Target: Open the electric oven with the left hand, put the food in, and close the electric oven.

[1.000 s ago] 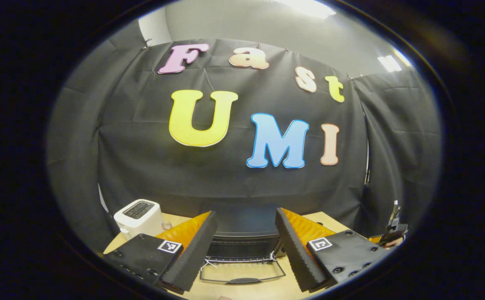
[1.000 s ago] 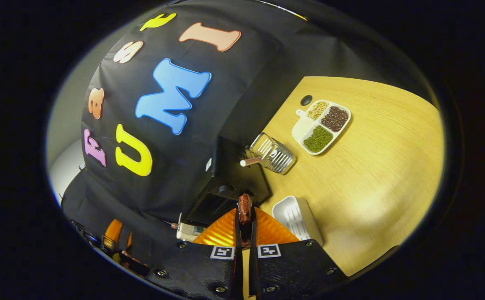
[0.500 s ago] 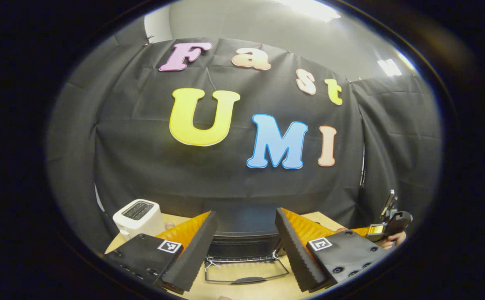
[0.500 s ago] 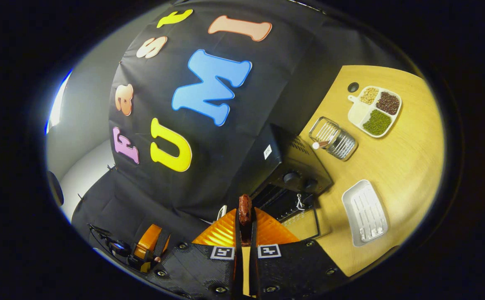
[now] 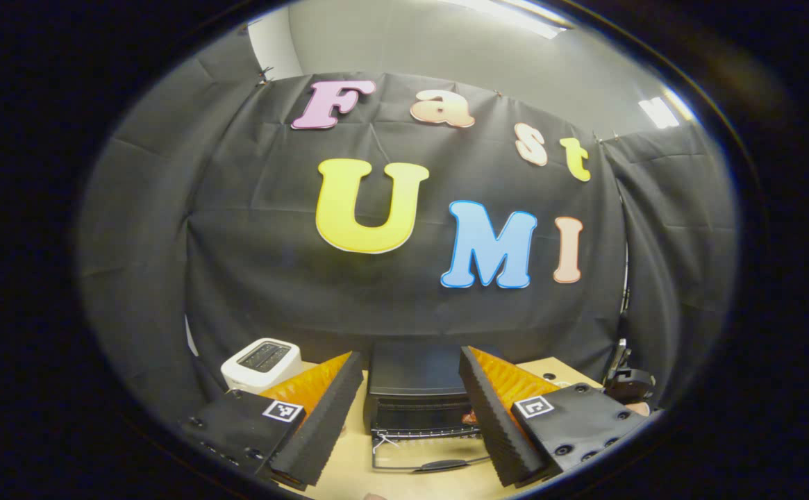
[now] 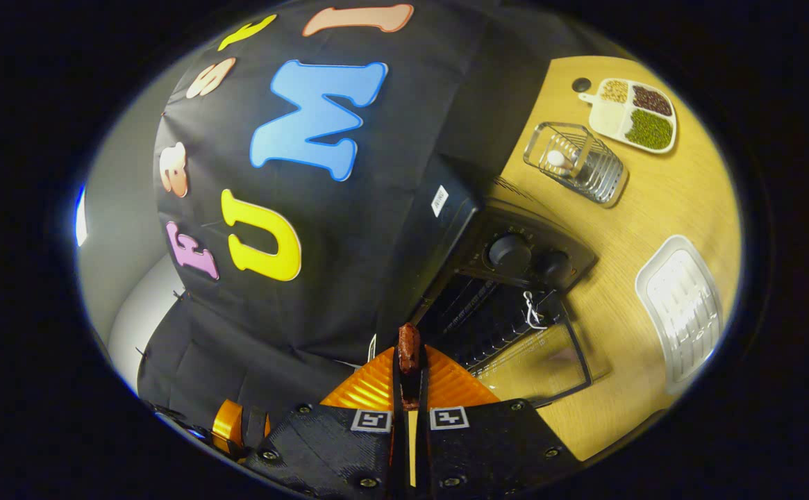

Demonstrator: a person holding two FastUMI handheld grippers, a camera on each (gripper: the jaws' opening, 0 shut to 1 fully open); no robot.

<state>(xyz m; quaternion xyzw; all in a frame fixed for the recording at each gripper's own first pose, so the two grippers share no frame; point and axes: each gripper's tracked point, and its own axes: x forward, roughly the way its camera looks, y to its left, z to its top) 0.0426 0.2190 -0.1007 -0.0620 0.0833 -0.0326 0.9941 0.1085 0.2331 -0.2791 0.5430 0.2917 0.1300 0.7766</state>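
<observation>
The black electric oven stands on the wooden table between my left gripper's fingers. Its glass door lies folded down flat in front of it. My left gripper is open and holds nothing, hanging back from the door. In the right gripper view the oven sits up and to the right, its door down and its rack showing. My right gripper is shut on a reddish-brown piece of food, held near the left edge of the oven's mouth.
A white toaster stands left of the oven. On the table right of the oven lie a ribbed white tray, a wire basket and a divided dish of beans. The other gripper's dark body shows at the far right.
My right gripper has carried the food closer to the oven, whose open mouth now looms larger. The left gripper has drawn back a little from the open door.
</observation>
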